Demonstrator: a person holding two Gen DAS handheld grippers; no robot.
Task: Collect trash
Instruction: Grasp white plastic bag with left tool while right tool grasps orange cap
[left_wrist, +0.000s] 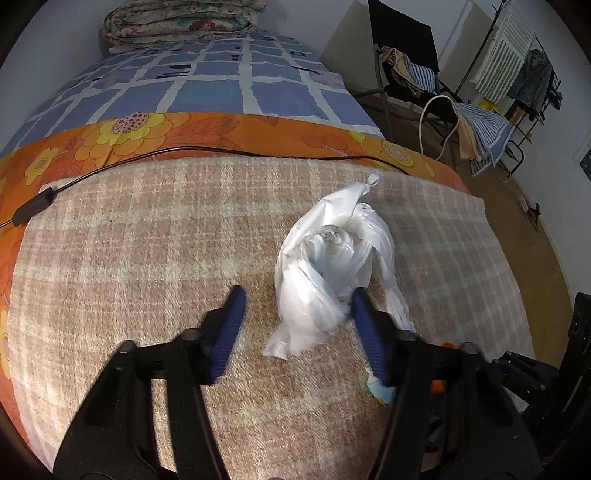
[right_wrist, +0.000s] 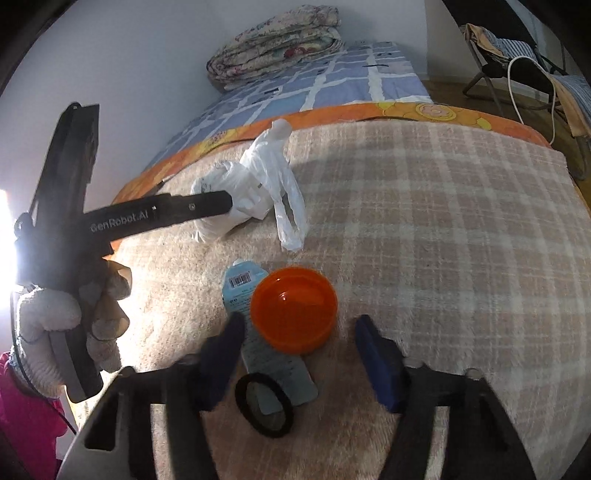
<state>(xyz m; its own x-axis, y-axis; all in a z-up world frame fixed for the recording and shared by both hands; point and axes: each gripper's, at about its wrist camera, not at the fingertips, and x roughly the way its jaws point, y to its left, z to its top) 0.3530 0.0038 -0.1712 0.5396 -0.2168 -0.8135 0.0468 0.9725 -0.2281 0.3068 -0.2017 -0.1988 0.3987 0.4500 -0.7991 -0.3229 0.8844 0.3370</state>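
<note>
The white bag (left_wrist: 332, 266) lies crumpled on the blanket (left_wrist: 147, 240); the left gripper (left_wrist: 295, 314), half open, straddles it without pinching, probably to open it. The right gripper (right_wrist: 299, 339), also half open and empty, frames the orange lid (right_wrist: 293, 308) as trash.

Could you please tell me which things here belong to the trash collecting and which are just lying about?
For the job:
white bag
orange lid
blue packet
black ring

Lying about:
folded quilt
black cable
clothes on chair
drying rack
</note>
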